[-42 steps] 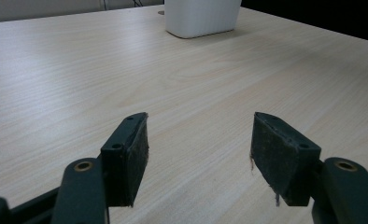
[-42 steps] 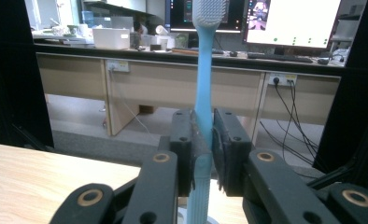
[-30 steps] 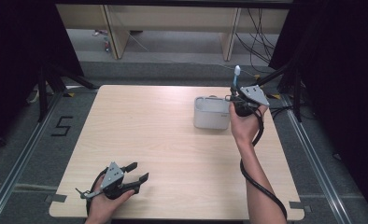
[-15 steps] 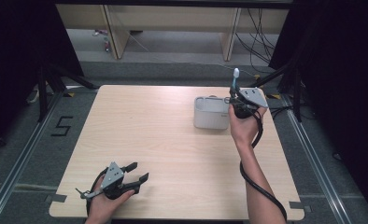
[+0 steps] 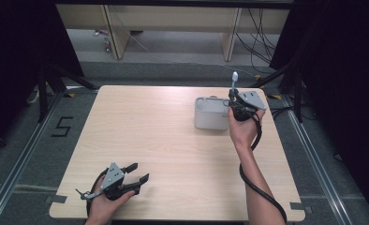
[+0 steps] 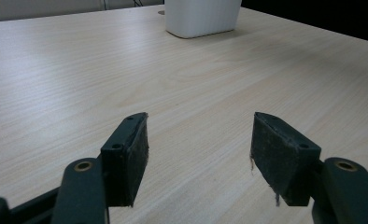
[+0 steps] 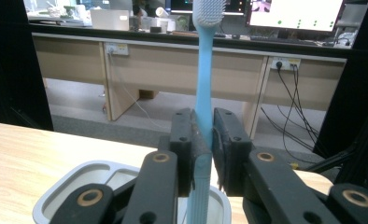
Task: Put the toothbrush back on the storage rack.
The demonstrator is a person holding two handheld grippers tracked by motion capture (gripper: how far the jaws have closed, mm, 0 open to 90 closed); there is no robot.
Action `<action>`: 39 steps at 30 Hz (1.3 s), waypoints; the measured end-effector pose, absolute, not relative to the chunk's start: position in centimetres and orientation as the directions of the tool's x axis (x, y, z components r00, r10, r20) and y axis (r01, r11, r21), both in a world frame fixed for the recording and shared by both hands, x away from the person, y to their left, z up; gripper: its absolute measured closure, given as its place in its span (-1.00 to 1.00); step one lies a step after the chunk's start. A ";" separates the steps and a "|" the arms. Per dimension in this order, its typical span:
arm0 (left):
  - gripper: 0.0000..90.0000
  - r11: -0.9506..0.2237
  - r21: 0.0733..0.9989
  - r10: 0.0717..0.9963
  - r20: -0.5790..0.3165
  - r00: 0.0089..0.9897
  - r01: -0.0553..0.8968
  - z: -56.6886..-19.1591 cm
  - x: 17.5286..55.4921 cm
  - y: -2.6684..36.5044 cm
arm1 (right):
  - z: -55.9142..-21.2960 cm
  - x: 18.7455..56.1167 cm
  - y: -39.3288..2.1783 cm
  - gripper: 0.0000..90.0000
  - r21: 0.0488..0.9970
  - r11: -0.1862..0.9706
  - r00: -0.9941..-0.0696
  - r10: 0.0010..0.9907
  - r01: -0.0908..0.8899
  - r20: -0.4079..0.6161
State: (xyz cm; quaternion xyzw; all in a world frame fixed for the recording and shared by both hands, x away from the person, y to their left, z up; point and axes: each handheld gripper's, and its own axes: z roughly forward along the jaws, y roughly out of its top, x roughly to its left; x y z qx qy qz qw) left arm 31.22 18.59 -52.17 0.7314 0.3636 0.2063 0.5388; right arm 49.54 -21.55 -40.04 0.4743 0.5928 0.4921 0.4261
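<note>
Blue toothbrush (image 7: 203,70) clamped upright in right hand-held gripper (image 5: 235,100), above grey holder (image 5: 211,113).
Left hand-held gripper (image 5: 135,174) resting near table (image 5: 164,140) front edge, jaws spread, empty.

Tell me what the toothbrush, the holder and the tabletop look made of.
Toothbrush: likely plastic, matte light blue, one smooth moulded strip, white head. Holder: probably plastic, though ceramic is possible; white, ribbed sides, rounded rim. Table: pale wood-grain top, probably laminate, with a flat, even sheen.
</note>
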 end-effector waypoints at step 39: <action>-0.20 -0.154 0.938 0.755 -0.091 0.650 0.311 -52.2 31.2 18.6 | -42.7 49.6 -21.8 0.76 0.974 0.077 -0.185 0.982 0.212 -0.038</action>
